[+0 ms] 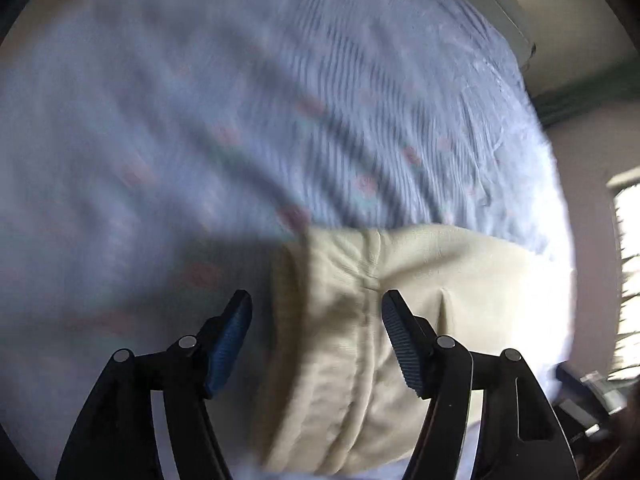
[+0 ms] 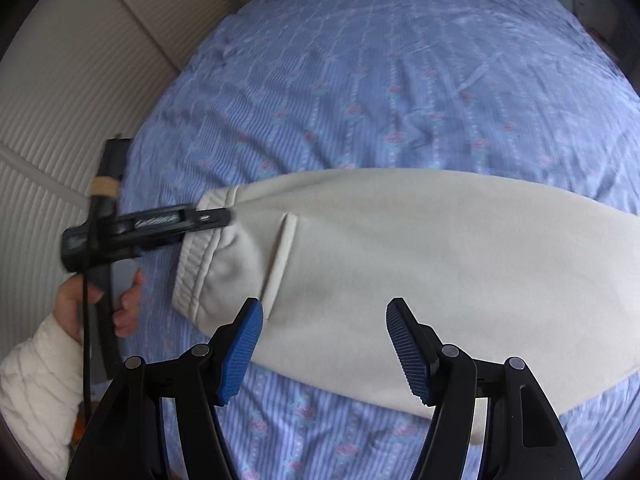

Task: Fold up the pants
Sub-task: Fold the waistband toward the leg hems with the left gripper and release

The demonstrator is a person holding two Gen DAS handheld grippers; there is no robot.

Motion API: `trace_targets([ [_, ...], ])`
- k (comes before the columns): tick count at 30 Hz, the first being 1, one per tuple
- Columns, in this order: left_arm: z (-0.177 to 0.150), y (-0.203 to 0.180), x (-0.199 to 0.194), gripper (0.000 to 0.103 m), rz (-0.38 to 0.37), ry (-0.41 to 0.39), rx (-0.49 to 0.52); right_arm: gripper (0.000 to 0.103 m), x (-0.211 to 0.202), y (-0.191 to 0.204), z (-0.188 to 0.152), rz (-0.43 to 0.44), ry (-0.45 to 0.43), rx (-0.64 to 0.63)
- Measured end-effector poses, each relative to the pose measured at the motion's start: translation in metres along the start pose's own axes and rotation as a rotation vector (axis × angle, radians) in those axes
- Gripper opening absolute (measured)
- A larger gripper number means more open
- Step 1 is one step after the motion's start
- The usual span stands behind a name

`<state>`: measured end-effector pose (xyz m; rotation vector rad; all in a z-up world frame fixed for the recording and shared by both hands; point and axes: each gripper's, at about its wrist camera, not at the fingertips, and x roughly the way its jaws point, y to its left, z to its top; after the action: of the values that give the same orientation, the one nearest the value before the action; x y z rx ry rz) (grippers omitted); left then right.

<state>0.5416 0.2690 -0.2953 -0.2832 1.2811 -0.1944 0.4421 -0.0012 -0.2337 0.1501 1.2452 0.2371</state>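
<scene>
Left wrist view, blurred, left gripper (image 1: 316,312) fingers spread apart, gripping nothing, above cream pants (image 1: 360,320) on blue bedsheet (image 1: 240,100); right wrist view, right gripper (image 2: 324,320) fingers apart and empty over pants lying flat across the bed, waistband (image 2: 196,256) beside the person's left hand (image 2: 100,304).

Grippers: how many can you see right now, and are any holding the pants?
2. Left gripper hangs open above the waistband of the pants; right gripper open above their near edge. Neither holds fabric.
</scene>
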Motion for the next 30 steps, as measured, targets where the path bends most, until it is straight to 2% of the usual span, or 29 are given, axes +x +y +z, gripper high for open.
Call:
trace_targets([
  [2, 0.003, -0.006, -0.039, 0.067, 0.05, -0.063, 0.063, 0.066, -0.017, -0.01, -0.005, 0.004, -0.022, 0.029],
  [5, -0.002, -0.023, -0.091, 0.069, 0.044, -0.122, 0.155, 0.066, -0.044, -0.023, -0.012, 0.007, -0.06, 0.058],
  [7, -0.005, -0.058, -0.12, 0.073, 0.053, -0.171, 0.244, 0.066, -0.067, -0.031, -0.019, 0.014, -0.096, 0.082],
  [10, -0.017, -0.102, -0.152, 0.077, 0.011, -0.214, 0.323, 0.066, -0.106, -0.045, -0.034, 0.012, -0.165, 0.104],
  [15, -0.041, -0.175, -0.194, 0.08, -0.093, -0.222, 0.432, 0.066, -0.171, -0.083, -0.058, -0.013, -0.283, 0.181],
  [19, -0.061, -0.231, -0.194, 0.08, -0.163, -0.219, 0.534, 0.066, -0.217, -0.122, -0.083, -0.042, -0.366, 0.276],
  [23, -0.075, -0.289, -0.189, 0.08, -0.247, -0.228, 0.608, 0.066, -0.252, -0.162, -0.113, -0.107, -0.405, 0.342],
  [30, -0.113, -0.412, -0.179, 0.08, -0.308, -0.218, 0.77, 0.066, -0.314, -0.261, -0.167, -0.203, -0.495, 0.504],
])
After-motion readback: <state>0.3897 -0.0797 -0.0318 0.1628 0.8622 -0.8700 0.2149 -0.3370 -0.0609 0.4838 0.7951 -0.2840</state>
